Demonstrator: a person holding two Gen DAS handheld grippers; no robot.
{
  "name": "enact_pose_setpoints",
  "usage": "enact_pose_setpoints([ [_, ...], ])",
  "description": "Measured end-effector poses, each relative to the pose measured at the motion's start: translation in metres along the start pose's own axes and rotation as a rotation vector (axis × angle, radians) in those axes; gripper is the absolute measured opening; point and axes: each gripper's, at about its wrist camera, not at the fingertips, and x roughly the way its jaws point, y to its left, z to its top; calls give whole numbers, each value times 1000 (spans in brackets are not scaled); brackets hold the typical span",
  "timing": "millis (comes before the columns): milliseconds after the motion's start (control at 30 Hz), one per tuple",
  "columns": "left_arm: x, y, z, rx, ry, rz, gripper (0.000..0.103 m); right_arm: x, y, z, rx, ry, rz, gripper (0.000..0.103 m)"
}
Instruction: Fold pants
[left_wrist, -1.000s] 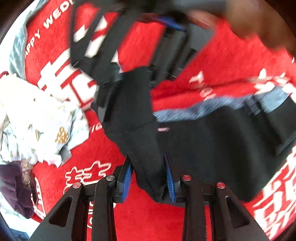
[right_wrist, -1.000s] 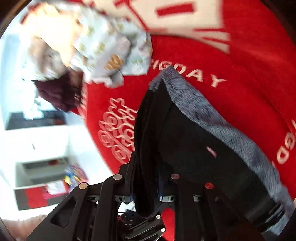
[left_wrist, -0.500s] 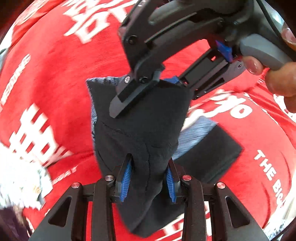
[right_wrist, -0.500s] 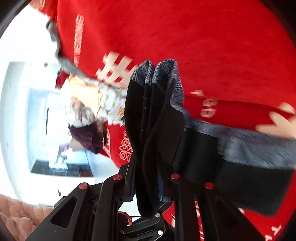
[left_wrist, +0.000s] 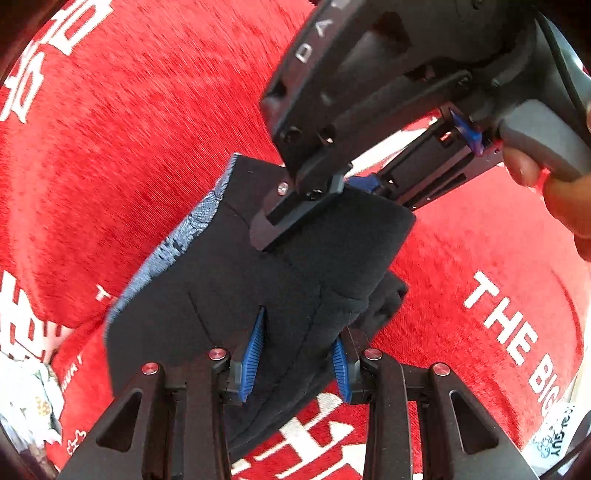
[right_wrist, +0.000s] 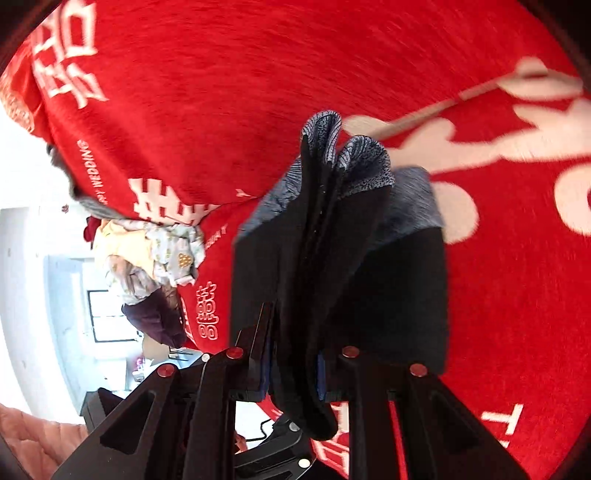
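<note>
Red cloth: a red plush cloth with white lettering and characters (left_wrist: 110, 129) fills both of your views; what it lies on you cannot tell.

Pants: the black pants with a grey patterned waistband (left_wrist: 229, 280) hang bunched above that cloth, held between your two grippers. In the left wrist view the grey band runs along the fabric's edge from 12 o'clock down toward 8 o'clock. In the right wrist view the folded layers (right_wrist: 332, 258) rise toward 12 o'clock, with the grey band at the top.

Right gripper: seen from your left wrist at 1 o'clock (left_wrist: 317, 199), its fingers are narrow and pinch the upper edge of the pants. In its own view (right_wrist: 295, 369) the fabric fills the gap between the fingers.

Left gripper: your left gripper (left_wrist: 295, 354) has its blue-padded fingers (left_wrist: 251, 354) narrow and clamped on a thick fold of the pants.

Hand: your hand (left_wrist: 554, 192) grips the grey handle at 3 o'clock.

Pile: a heap of pale printed and dark maroon clothes (right_wrist: 155, 266) lies at 9 o'clock in the right wrist view, at the cloth's edge.
</note>
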Motion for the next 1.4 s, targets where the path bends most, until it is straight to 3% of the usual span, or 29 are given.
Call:
enact_pose_setpoints([
  [67,7,-2,-2,6,16,-4,36,9,-14,0,26,4,-8,21],
  [133,10,-2,-4,17,27,-8,44,14,-29,-3,55,1,-13,24],
  [200,8,7,-5,5,43,-58,56,14,-40,-6,93,-6,-25,26],
  [300,-7,23,-11,-25,56,-120,56,7,-42,-15,104,-18,-45,26],
  [400,-27,49,-19,-62,54,-124,56,5,-36,-21,86,-9,-110,26],
  [500,-36,92,-28,-166,80,-114,58,-2,-28,-25,50,-3,-222,34],
  [533,-36,107,-31,-205,94,-101,63,-5,-22,-26,33,-4,-276,36],
  [567,-34,123,-36,-249,109,-84,74,-10,-23,-29,23,-6,-311,36],
  [667,-15,175,-49,-400,159,-50,75,-24,-11,-34,-4,-54,-427,36],
  [767,14,199,-70,-508,234,-94,75,-31,7,-36,-37,-100,-462,36],
  [867,32,198,-85,-525,281,-118,75,-14,33,-31,-97,-96,-470,36],
  [1000,29,189,-94,-548,275,-133,75,18,46,-33,-160,-28,-495,35],
  [1133,28,188,-101,-569,286,-154,81,41,40,-48,-221,32,-622,35],
  [1400,36,191,-96,-565,296,-158,85,40,40,-58,-220,34,-652,41],
])
